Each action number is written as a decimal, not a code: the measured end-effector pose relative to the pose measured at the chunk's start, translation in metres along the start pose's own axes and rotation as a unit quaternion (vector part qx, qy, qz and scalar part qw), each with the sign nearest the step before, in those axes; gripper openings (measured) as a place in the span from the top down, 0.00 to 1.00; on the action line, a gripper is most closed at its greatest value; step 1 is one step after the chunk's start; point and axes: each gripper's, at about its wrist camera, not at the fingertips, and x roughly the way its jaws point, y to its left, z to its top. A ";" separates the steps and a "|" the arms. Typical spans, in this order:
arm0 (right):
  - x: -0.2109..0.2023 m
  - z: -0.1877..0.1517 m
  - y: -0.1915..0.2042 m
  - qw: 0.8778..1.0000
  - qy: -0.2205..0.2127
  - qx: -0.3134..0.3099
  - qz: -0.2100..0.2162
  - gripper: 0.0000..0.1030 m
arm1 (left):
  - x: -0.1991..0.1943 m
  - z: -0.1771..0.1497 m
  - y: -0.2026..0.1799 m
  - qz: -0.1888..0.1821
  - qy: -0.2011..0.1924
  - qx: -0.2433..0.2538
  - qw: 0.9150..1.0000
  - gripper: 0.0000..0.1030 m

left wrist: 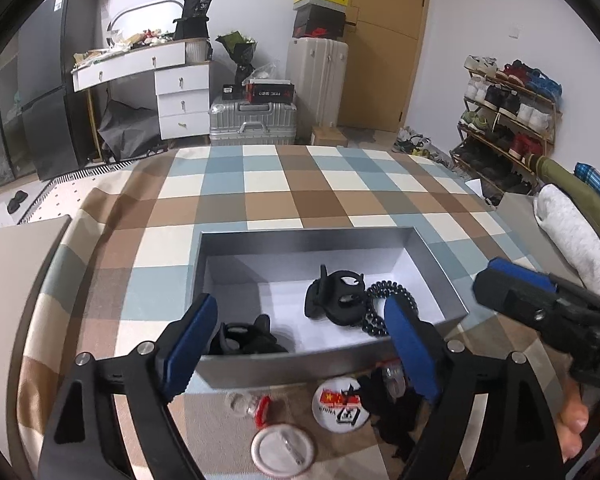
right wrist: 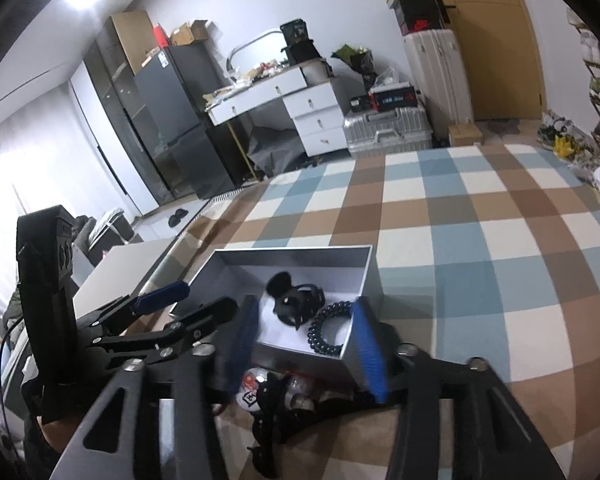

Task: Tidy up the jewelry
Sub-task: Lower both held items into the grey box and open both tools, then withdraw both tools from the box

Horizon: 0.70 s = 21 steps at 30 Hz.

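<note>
Now the grey box [left wrist: 428, 264] sits near the front edge of the checked surface [left wrist: 260, 184], holding 2 black hair clips [left wrist: 336, 296] and a black bead bracelet [left wrist: 380, 304]. Both the left hand-held gripper [left wrist: 300, 344] and right hand-held gripper [right wrist: 304, 344] stand spread, pinching nothing. Badges [left wrist: 340, 404] lie before the box.

grey box [right wrist: 366, 268], bead bracelet [right wrist: 327, 330], black clip [right wrist: 296, 300]

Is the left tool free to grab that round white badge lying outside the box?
Probably yes: the left tool is open, holds nothing, and the white badge lies uncovered on the checked cloth just below it.
</note>
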 end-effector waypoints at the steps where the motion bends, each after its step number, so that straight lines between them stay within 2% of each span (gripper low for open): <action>1: -0.003 0.000 -0.001 1.000 -0.003 -0.001 -0.001 0.30 | -0.004 -0.002 0.000 0.002 -0.003 0.002 1.000 0.17; 4: -0.007 0.001 -0.001 1.000 0.000 -0.007 -0.006 0.14 | -0.011 -0.006 0.003 0.001 -0.006 -0.004 1.000 0.01; 5: -0.009 0.001 -0.001 1.000 -0.001 -0.009 -0.008 0.07 | -0.014 -0.007 0.004 0.000 -0.010 -0.007 1.000 0.01; 7: -0.011 0.000 0.000 1.000 -0.003 -0.014 -0.015 0.01 | -0.020 -0.008 0.005 -0.002 -0.013 -0.008 1.000 0.01; 15: -0.012 -0.007 -0.007 1.000 0.010 -0.002 -0.027 0.00 | -0.033 -0.019 0.011 0.008 -0.028 -0.014 0.999 0.01; 21: -0.011 -0.013 -0.008 0.999 0.020 -0.005 -0.036 0.00 | -0.032 -0.028 0.025 0.009 -0.021 -0.038 0.999 0.01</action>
